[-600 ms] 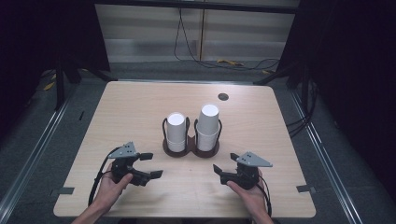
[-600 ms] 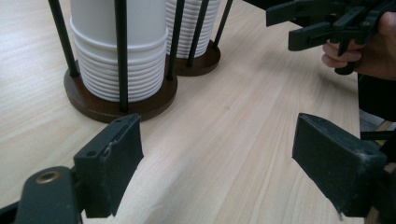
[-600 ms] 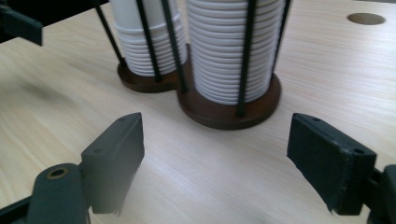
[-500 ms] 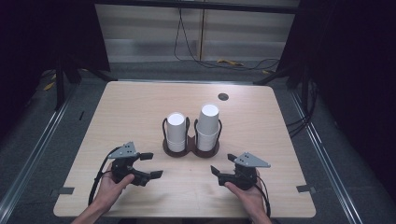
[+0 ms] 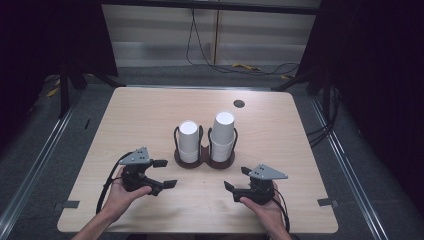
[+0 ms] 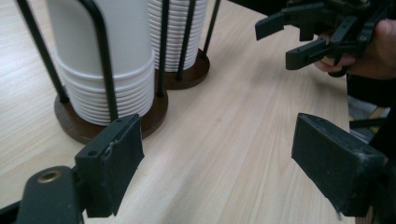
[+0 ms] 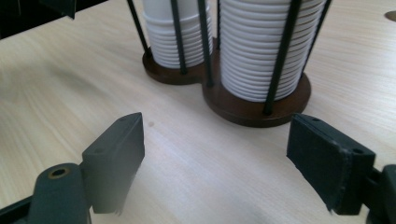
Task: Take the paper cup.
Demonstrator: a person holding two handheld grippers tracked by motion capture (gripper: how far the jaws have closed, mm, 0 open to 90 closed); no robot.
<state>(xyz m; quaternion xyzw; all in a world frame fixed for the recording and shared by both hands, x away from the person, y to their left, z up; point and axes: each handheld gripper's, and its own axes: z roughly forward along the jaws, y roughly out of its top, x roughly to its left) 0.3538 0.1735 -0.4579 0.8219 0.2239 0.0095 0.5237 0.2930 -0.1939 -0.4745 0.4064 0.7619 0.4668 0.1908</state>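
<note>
Two stacks of upturned white paper cups stand in a black wire holder with dark wooden bases (image 5: 204, 161) at the table's middle. The left stack (image 5: 188, 140) is shorter than the right stack (image 5: 223, 132). My left gripper (image 5: 165, 173) is held open just in front and to the left of the holder, nothing between its jaws. My right gripper (image 5: 236, 179) is open in front and to the right, also holding nothing. In the left gripper view the left stack (image 6: 102, 60) is close ahead of the open left gripper (image 6: 219, 163). In the right gripper view the right stack (image 7: 261, 46) is close ahead of the right gripper (image 7: 217, 158).
A small dark round hole (image 5: 239, 103) sits in the tabletop (image 5: 150, 115) behind the holder. Cables (image 5: 240, 65) lie on the floor beyond the far edge. Metal rails run along both sides of the table.
The right gripper has shifted slightly near the table's front. The left gripper and the cup stacks stay where they were.
</note>
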